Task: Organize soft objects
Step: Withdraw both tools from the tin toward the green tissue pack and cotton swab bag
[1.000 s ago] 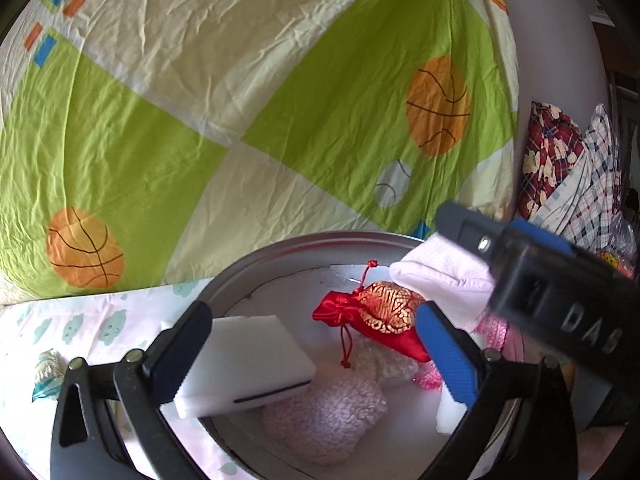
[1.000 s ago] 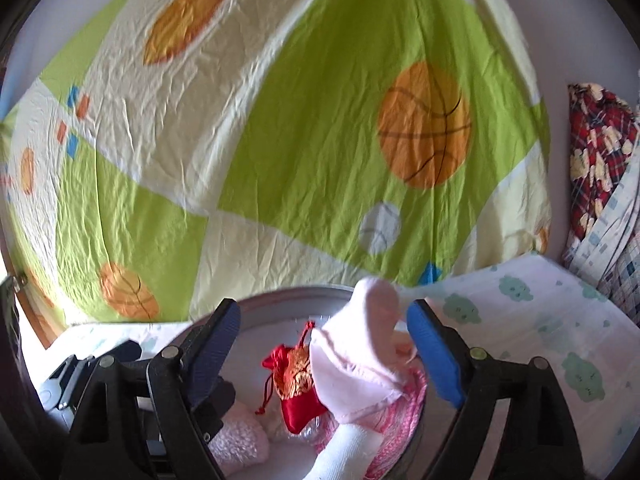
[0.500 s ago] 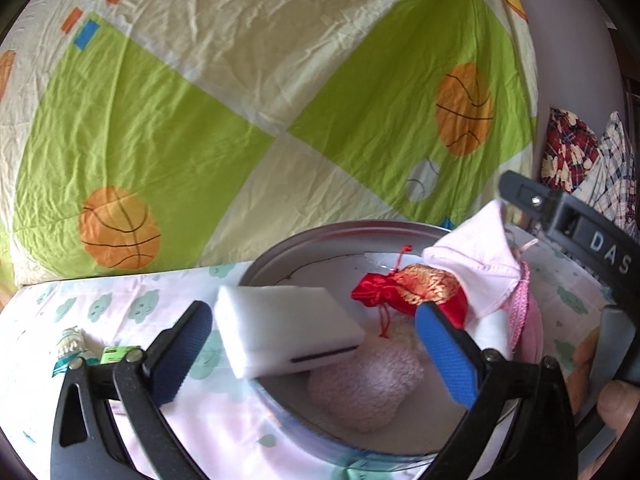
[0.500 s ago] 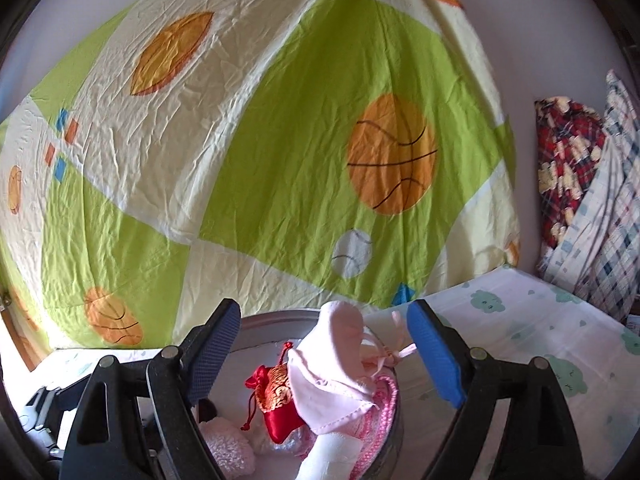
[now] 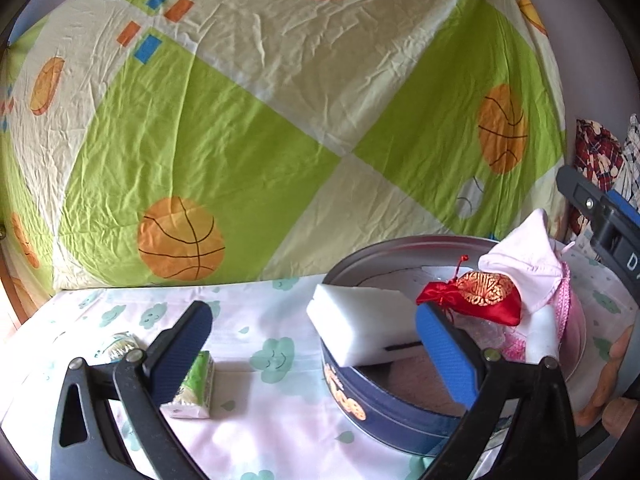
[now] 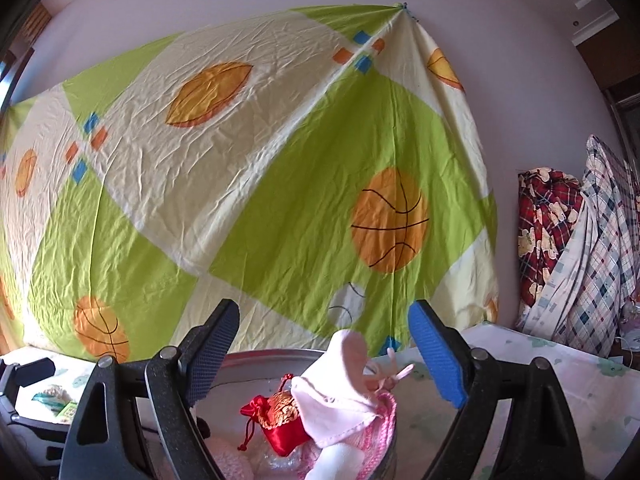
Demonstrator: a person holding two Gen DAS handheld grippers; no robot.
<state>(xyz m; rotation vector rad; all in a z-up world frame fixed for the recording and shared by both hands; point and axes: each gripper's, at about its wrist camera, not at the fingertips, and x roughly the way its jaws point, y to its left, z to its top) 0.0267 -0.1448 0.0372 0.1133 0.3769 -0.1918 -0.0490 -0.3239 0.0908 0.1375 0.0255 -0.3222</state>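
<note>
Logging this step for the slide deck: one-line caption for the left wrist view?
Open left tongs face a white sponge leaning on the tin's rim.

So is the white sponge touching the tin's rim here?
Touching. The left wrist view shows the white sponge resting on the near rim of the tin, overhanging it, with the open left gripper clear of it.

backdrop: green-and-cream basketball-print sheet [image 6: 256, 208] hung on pale wall [image 6: 520, 60] | right: red plaid fabric [image 6: 546, 236] beside checked cloths [image 6: 604, 264], upright | underfoot: cloud-print cover [image 5: 264, 356] on bench
</note>
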